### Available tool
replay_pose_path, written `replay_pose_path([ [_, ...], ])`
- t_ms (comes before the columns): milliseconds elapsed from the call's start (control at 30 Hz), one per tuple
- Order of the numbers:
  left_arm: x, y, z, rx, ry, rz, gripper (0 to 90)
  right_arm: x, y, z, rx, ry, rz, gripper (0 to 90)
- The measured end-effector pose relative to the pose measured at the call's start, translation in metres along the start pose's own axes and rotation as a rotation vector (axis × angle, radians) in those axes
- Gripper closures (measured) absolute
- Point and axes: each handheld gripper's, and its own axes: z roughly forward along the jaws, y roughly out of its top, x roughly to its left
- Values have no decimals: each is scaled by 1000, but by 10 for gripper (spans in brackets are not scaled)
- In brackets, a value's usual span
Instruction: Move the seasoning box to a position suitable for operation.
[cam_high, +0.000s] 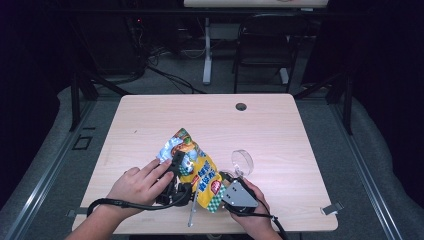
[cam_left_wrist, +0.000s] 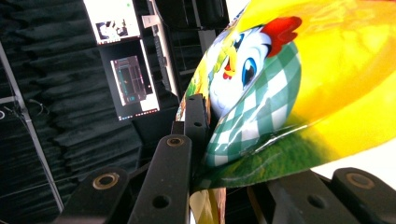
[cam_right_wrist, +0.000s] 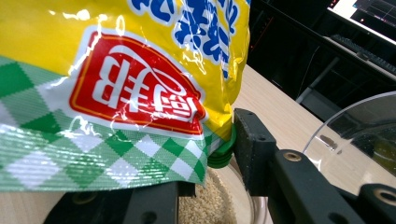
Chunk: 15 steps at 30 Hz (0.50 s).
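Left gripper (cam_high: 176, 165) jaws clamped on yellow snack bag (cam_high: 197, 167). Right gripper (cam_high: 231, 179) jaws grip jar with green spout (cam_right_wrist: 223, 151), grains inside.

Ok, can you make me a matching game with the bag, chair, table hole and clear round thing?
1 bag
2 chair
3 hole
4 clear round thing

a black, on the floor behind the table
b see-through, just right of the bag
c yellow with green checks
d near the table's far edge

Pairs: 1-c, 2-a, 3-d, 4-b
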Motion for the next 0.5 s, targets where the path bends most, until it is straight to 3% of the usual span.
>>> replay_pose_path([
  [233,-6,-3,2,0,4,-23,821,0,0,0,-2,0,0,707],
  [500,-14,-7,4,9,-28,-45,830,0,1,-1,-9,-2,-1,708],
])
